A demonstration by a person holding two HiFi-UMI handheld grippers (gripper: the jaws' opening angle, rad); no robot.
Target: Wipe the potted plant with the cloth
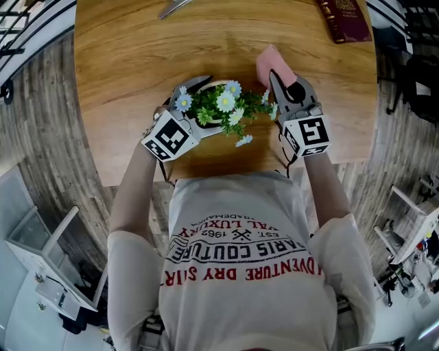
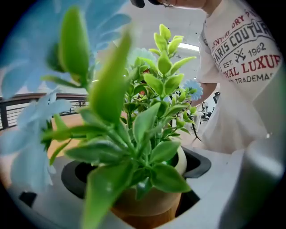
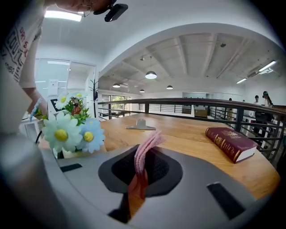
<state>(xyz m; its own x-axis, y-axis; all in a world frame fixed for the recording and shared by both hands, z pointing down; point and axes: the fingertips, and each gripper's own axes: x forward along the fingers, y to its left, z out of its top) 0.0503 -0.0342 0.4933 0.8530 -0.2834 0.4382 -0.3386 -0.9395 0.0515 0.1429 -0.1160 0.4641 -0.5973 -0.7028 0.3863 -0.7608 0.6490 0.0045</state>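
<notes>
Wooden table, near edge: potted plant, pot clamped between jaws of left gripper. Just right of plant: right gripper, jaws closed on folded pink cloth.

One potted plant, one cloth, one book.

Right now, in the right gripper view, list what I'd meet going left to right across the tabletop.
potted plant → pink cloth → red book
</notes>
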